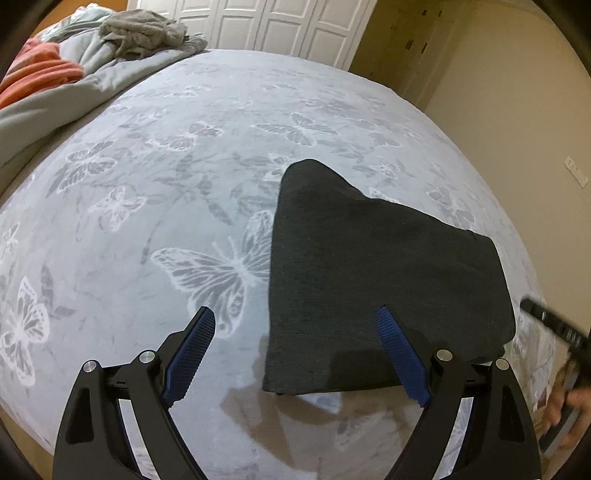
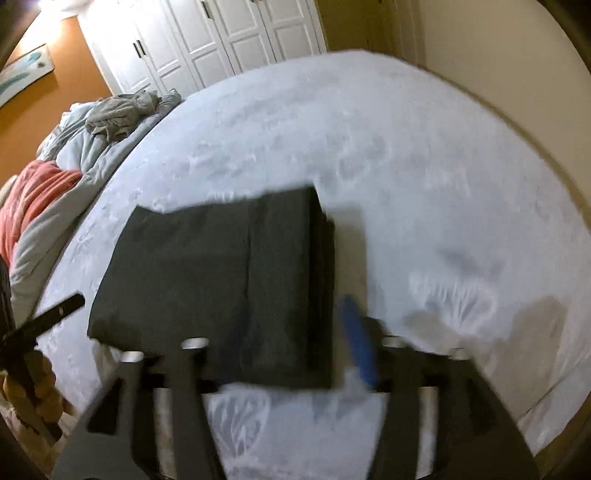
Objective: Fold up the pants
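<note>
Black-armed, blue-padded, our left gripper (image 1: 295,350) hangs released over the near edge of the folded dark pants (image 1: 369,277) on the butterfly bedspread (image 1: 166,184); our right gripper (image 2: 280,354), blurred, gapes too. No writing is legible.

Pants (image 1: 373,266): folded, on bed (image 1: 184,155), near its front edge
Bedding heap (image 1: 74,74): far left
Wardrobe doors (image 1: 266,26): behind bed
</note>
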`<state>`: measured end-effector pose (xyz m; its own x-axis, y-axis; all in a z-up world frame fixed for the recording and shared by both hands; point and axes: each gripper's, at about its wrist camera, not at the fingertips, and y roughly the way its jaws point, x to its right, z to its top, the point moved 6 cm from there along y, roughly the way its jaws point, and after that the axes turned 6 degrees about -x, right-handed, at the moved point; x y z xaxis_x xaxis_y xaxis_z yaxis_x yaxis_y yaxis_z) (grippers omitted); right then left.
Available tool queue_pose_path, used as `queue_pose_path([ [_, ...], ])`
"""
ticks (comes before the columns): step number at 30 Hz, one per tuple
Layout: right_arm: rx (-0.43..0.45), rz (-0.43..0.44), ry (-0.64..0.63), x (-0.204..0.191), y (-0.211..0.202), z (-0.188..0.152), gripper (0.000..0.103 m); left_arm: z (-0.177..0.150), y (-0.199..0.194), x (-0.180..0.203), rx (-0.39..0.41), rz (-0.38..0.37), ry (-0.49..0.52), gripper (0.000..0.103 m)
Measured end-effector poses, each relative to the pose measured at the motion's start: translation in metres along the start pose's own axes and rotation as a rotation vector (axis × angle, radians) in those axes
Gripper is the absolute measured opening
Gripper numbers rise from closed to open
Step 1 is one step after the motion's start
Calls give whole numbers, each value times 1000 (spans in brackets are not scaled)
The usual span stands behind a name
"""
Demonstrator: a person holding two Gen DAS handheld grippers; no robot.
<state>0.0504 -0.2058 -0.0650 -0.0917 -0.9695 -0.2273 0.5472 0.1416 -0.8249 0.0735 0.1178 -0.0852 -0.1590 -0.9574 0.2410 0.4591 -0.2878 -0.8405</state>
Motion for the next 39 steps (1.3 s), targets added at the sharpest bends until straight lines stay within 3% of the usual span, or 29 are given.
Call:
queue_pose_path([
  [3, -59, -19, -25, -5, 26, 10, 61, 1, 1, 3, -4, 1, 2, 87],
  [5, -146, -43, -39, -3, 61, 4, 34, 3, 1, 4, 0, 8, 5, 87],
  [6, -153, -30, -29, -3, 70, 1, 33, 4, 0, 4, 2, 13, 7, 87],
  [8, -111, -64, -67, -13, 56, 8, 11, 5, -2, 2, 5, 10, 2, 87],
  [10, -27, 30, -74, -34, 16, 22, 11, 7, -3, -3, 7, 1, -18, 87],
  [13, 56, 30, -137, -47, -13, 30, 11, 8, 0, -6, -13, -8, -36, 87],
  [14, 45, 1, -142, -43, -5, 29, 12, 8, 1, -7, -18, -13, -41, 87],
  [16, -104, -75, -110, -12, 49, 13, 20, 10, 3, -11, -24, -31, -69, 87],
  [17, -164, -91, -83, 1, 70, 3, 34, 11, 4, -13, -31, -42, -81, 87],
  [18, -85, -64, -24, 11, 65, 0, 46, 11, 6, -16, -46, -61, -103, 86],
  [19, -70, -68, 20, 17, 58, -1, 62, 10, 7, -19, -57, -73, -121, 86],
  [23, -71, -12, 92, 17, 39, -10, 62, 5, 17, -24, -94, -67, -153, 86],
  [26, -114, 89, 139, 15, 42, -23, 62, 6, 16, -21, -75, -49, -139, 86],
  [28, -131, 108, 162, 15, 44, -32, 62, 8, 13, -16, -52, -24, -112, 87],
  [32, -134, 134, 184, 13, 50, -43, 72, 6, 11, -9, -45, -4, -78, 87],
  [35, -142, 147, 153, 8, 49, -44, 73, -1, 13, -5, -74, -20, -70, 87],
  [39, -153, 226, 186, 7, 46, -55, 81, -10, 18, -2, -113, -26, -41, 87],
])
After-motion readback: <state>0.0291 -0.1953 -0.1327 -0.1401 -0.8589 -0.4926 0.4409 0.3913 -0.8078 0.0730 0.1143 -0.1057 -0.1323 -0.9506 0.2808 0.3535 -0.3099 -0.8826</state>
